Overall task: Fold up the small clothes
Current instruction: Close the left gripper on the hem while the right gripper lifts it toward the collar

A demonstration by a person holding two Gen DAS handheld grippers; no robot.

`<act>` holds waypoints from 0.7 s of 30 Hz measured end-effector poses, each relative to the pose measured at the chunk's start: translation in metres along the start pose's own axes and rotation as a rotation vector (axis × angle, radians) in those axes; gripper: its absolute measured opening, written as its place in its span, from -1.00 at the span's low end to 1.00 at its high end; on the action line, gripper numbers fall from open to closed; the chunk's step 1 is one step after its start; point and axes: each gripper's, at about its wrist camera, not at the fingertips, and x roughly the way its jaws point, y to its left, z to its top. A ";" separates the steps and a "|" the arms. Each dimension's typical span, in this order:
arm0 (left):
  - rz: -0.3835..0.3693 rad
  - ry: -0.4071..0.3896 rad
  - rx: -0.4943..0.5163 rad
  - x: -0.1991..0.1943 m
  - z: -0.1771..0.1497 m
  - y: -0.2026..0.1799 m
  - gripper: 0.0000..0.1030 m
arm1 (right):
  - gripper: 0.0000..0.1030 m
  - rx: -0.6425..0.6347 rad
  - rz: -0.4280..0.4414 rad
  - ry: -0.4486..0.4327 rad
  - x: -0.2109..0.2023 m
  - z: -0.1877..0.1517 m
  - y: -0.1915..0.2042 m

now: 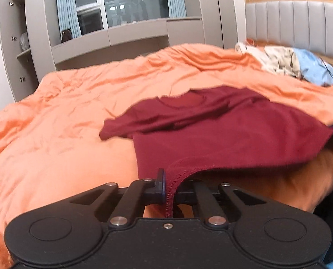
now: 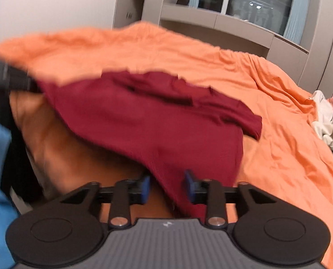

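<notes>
Maroon T-shirt [image 1: 211,134] pinched at its near hem by left gripper [image 1: 169,192], jaws clamped tight on the stitched edge. Right gripper [image 2: 166,186] parted, hem cloth lying loose between blue pads [image 2: 190,185], not gripped. Best closed squarely on that hem before lifting, both corners kept level. Beyond, shirt body spread on orange bedspread [image 1: 65,112], collar farthest.

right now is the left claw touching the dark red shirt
Touching. The left wrist view shows the left claw shut on the stitched hem of the dark red shirt, which lifts off the orange bedspread.
</notes>
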 end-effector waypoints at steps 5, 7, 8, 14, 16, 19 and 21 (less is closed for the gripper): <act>0.002 -0.057 -0.024 -0.006 0.016 -0.001 -0.91 | 0.34 -0.083 -0.113 0.045 0.006 -0.023 0.019; 0.000 -0.078 -0.034 -0.009 0.022 -0.001 -0.92 | 0.29 -0.120 -0.154 0.029 0.006 -0.026 0.026; 0.002 -0.089 -0.039 -0.010 0.025 -0.001 -0.92 | 0.13 -0.139 -0.181 0.019 0.006 -0.026 0.029; 0.026 -0.132 -0.086 -0.023 0.026 0.001 -0.94 | -0.94 -0.144 -0.308 -0.077 -0.003 -0.024 0.031; 0.031 -0.137 -0.110 -0.030 0.025 0.002 -0.94 | -0.95 -0.129 -0.341 -0.133 -0.014 -0.022 0.031; 0.022 -0.151 -0.157 -0.042 0.026 0.006 -0.94 | -0.96 -0.100 -0.386 -0.211 -0.037 -0.019 0.031; 0.014 -0.183 -0.168 -0.055 0.028 0.007 -0.94 | -0.96 -0.076 -0.408 -0.262 -0.053 -0.016 0.033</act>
